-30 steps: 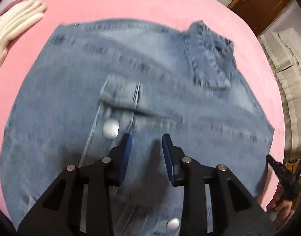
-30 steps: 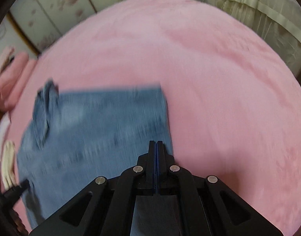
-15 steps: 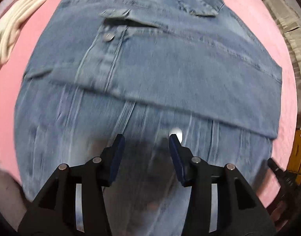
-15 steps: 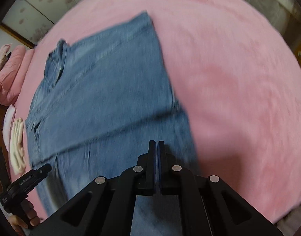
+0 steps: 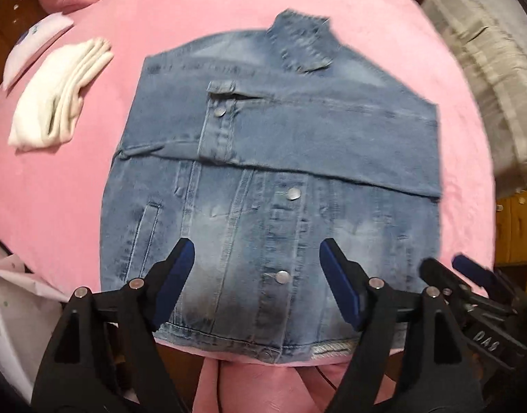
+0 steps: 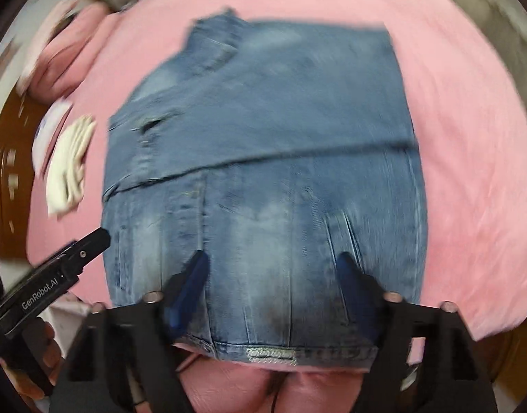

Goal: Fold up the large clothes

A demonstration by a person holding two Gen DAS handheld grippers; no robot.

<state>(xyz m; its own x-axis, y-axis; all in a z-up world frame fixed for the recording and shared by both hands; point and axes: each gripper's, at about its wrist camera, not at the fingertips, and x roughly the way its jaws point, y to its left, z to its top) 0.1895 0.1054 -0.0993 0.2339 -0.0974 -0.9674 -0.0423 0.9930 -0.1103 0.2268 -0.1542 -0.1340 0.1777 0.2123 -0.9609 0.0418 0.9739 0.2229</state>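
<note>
A folded denim jacket lies on the pink bed. Above its near hem, the right gripper is opening, nothing between its fingers.

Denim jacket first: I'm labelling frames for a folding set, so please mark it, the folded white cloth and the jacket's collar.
denim jacket [image 5: 332, 144]: left wrist view, on the folded-over upper panel.
folded white cloth [image 5: 56, 103]: left wrist view, middle of the stack.
collar [image 5: 303, 46]: left wrist view, middle of the collar flap.
</note>
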